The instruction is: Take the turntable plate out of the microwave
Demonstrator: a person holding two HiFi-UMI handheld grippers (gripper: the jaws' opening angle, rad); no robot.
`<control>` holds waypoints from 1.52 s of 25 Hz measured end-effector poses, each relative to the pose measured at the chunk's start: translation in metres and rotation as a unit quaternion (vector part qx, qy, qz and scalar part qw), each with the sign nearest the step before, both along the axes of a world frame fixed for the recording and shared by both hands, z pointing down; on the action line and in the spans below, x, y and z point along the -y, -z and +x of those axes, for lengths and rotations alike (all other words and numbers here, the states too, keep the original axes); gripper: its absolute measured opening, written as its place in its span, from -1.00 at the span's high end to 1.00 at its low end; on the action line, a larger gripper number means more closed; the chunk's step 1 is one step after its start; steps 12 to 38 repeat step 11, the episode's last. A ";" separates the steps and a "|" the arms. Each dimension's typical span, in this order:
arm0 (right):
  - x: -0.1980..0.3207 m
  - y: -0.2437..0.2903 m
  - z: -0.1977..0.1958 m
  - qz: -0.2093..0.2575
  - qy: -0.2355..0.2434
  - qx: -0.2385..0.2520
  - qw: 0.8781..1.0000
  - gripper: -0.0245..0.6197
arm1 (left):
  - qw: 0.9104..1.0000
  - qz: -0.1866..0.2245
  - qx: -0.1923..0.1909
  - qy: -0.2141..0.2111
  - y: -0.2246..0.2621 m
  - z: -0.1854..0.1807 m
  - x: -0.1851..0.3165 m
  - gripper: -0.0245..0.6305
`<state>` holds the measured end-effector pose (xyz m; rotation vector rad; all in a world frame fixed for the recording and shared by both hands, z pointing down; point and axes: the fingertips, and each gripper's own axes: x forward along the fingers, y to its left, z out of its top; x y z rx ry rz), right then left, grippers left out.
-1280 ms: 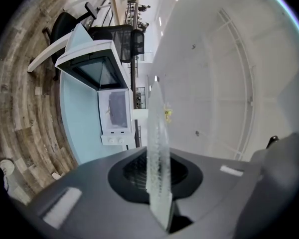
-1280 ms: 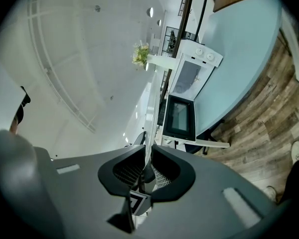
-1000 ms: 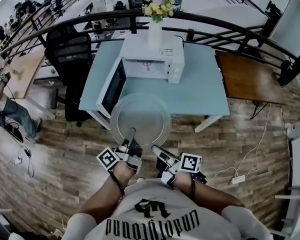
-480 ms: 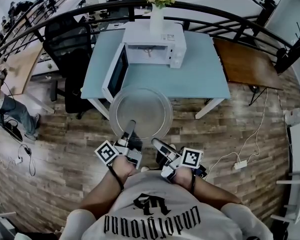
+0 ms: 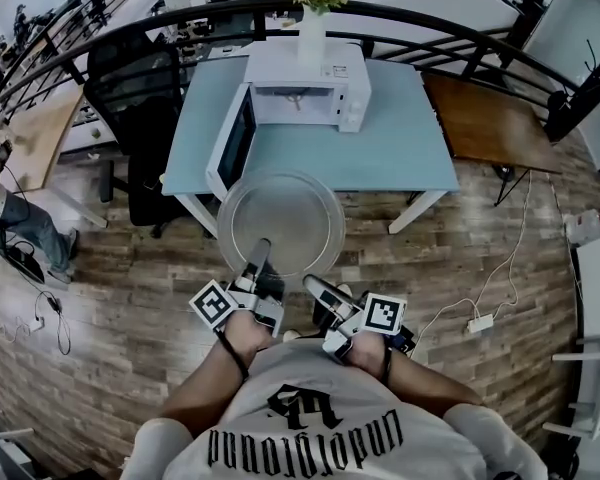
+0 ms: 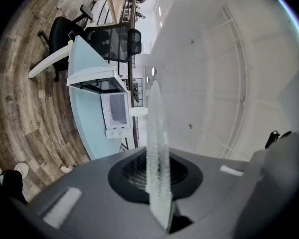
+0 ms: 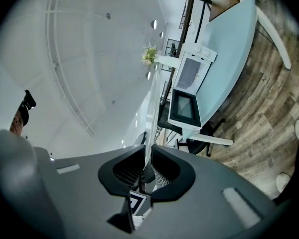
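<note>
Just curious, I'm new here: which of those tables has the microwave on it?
The light-blue table in the middle, with the white microwave standing on it; the dark brown wooden table to its right holds no microwave.

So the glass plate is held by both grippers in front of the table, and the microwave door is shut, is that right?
Not quite: the microwave door stands open, as the head view shows. The left gripper and right gripper do both hold the glass plate in front of the table.
</note>
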<state>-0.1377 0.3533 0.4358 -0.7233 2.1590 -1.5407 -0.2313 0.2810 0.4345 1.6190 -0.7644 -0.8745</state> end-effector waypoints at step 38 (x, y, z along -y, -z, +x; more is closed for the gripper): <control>-0.004 0.002 -0.002 0.002 0.003 -0.001 1.000 0.80 | 1.000 -0.004 -0.003 0.004 -0.001 -0.003 -0.004 0.70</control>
